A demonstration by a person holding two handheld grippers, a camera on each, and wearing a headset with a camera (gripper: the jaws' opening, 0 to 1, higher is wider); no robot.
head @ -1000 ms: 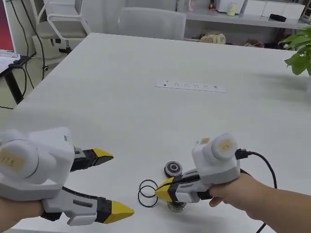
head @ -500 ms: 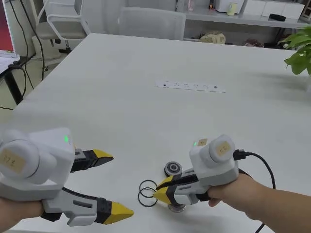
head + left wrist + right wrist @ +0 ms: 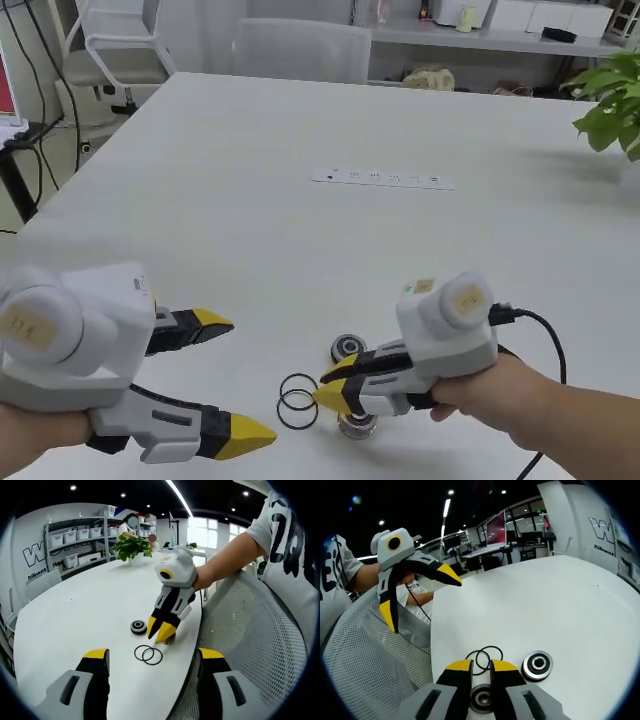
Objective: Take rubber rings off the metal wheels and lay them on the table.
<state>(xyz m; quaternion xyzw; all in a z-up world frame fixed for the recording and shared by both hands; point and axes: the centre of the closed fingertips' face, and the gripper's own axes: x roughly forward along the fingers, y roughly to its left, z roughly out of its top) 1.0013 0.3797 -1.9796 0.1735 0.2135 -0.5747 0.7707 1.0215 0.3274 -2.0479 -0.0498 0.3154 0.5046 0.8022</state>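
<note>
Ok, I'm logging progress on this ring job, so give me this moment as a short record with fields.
Rings: two rubber rings, loose, overlapping, flat on the white table
Wheel one: metal wheel beyond the rings, apart from them
Wheel two: second wheel beneath the right tongs
Right state: nearly closed, low over the second wheel; grip unclear
Left state: left tongs wide open, empty
Other: power strip mid-table

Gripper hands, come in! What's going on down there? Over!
Left gripper open, empty. Right gripper jaws nearly together over one metal wheel, grip unclear. Two rubber rings on table. Nothing blocking.
</note>
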